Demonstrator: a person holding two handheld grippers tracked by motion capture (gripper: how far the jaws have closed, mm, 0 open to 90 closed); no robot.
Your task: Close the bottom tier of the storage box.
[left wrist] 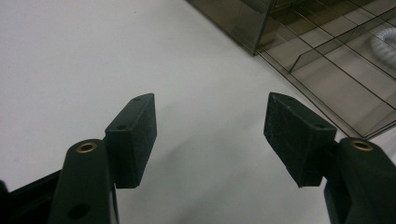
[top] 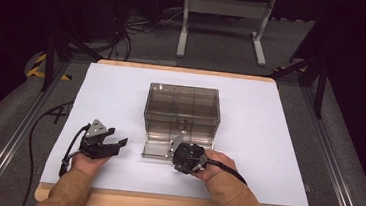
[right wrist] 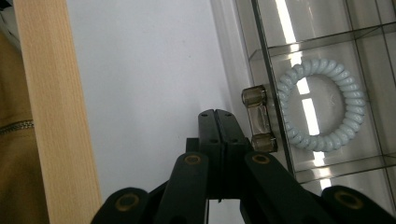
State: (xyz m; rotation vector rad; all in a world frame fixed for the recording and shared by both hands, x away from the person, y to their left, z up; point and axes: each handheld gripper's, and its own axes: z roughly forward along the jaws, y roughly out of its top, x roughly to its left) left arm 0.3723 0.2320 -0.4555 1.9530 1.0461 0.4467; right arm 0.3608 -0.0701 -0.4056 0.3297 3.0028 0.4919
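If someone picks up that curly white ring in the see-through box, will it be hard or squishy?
Probably squishy and springy: the spiral hair tie is a coil of looped ridges, which usually stretches and bounces back. It likely weighs very little, being a thin open ring. It looks glossy, so it may slip a bit, though lying flat in the clear drawer it shouldn't roll.

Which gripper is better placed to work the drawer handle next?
Right. The right gripper, jaws shut, sits right beside the clear drawer handle, near the coiled hair tie. The left gripper is open over bare table, off to the drawer's side.
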